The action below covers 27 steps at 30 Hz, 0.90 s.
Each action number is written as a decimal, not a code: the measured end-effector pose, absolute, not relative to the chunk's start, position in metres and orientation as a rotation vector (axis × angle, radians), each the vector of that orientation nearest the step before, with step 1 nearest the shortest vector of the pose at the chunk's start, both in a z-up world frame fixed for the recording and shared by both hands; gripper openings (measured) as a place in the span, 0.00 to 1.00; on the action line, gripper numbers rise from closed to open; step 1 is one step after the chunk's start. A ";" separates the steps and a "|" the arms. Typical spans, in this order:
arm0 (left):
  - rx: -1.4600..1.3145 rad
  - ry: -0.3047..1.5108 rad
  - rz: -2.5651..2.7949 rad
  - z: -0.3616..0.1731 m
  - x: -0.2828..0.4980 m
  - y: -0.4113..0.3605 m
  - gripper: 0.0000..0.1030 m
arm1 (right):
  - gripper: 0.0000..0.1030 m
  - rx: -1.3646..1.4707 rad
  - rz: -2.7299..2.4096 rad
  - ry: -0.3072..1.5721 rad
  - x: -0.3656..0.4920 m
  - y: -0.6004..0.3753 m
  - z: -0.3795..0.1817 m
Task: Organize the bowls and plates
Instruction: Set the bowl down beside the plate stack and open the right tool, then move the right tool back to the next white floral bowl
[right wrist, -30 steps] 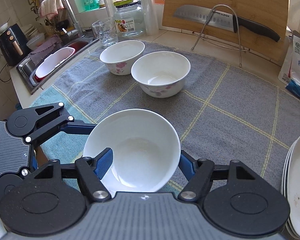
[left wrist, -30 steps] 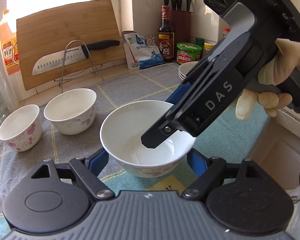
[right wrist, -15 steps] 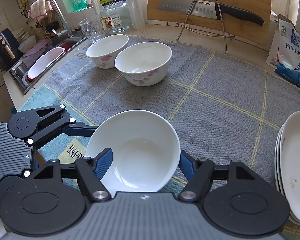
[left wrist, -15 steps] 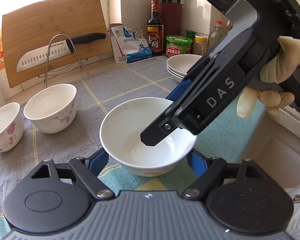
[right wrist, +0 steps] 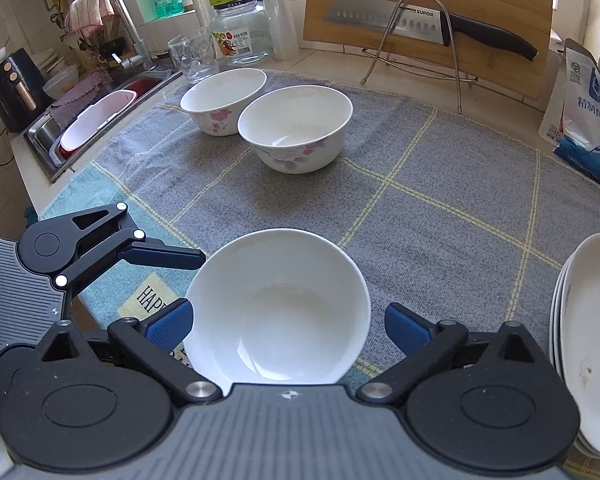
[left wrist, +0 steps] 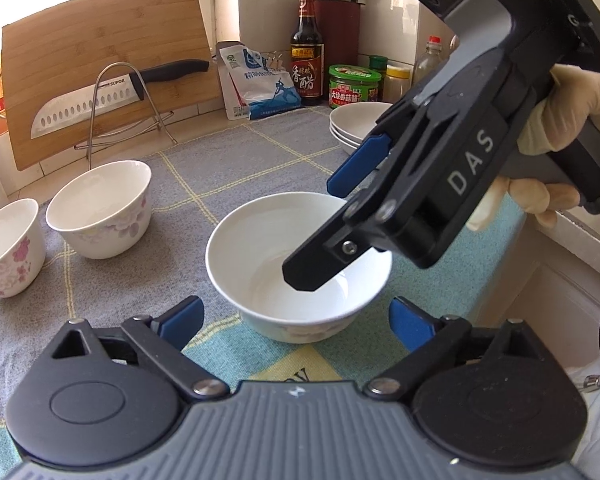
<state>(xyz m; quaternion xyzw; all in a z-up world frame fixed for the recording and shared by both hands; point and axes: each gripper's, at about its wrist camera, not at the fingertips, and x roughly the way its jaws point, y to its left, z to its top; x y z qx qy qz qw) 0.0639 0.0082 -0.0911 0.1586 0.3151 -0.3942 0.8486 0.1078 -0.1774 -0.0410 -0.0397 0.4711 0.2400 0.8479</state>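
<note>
The white bowl (left wrist: 296, 264) sits upright on the checked mat (left wrist: 236, 168), near its front edge. The left gripper (left wrist: 296, 318) has just been opening: its blue pads (left wrist: 180, 320) stand clear of the bowl wall on both sides, with the bowl between them. The right gripper (right wrist: 286, 328) has likewise just been opening wide; the bowl (right wrist: 278, 308) lies between its fingers, ungripped. Two flowered bowls (right wrist: 296, 132) stand well apart, farther back. Stacked plates (right wrist: 588, 340) lie at the right.
</note>
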 end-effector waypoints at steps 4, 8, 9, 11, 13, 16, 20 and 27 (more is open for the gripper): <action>0.325 0.666 -0.812 -0.085 0.062 0.020 0.96 | 1.00 -0.115 0.499 0.992 0.110 -0.174 -0.037; 0.315 0.655 -0.778 -0.078 0.063 0.032 0.96 | 1.00 -0.182 0.492 0.978 0.115 -0.165 -0.032; 0.313 0.648 -0.766 -0.077 0.065 0.036 0.96 | 1.00 -0.198 0.497 0.974 0.116 -0.163 -0.030; 0.313 0.637 -0.739 -0.074 0.068 0.041 0.96 | 1.00 -0.230 0.500 0.960 0.120 -0.157 -0.025; 0.307 0.626 -0.710 -0.072 0.074 0.046 0.96 | 1.00 -0.251 0.505 0.945 0.124 -0.152 -0.021; 0.298 0.612 -0.661 -0.071 0.083 0.053 0.96 | 1.00 -0.272 0.507 0.929 0.133 -0.145 -0.016; 0.300 0.597 -0.595 -0.071 0.097 0.059 0.96 | 1.00 -0.297 0.518 0.910 0.143 -0.135 -0.012; 0.289 0.566 -0.495 -0.071 0.121 0.062 0.96 | 1.00 -0.312 0.521 0.879 0.162 -0.126 -0.011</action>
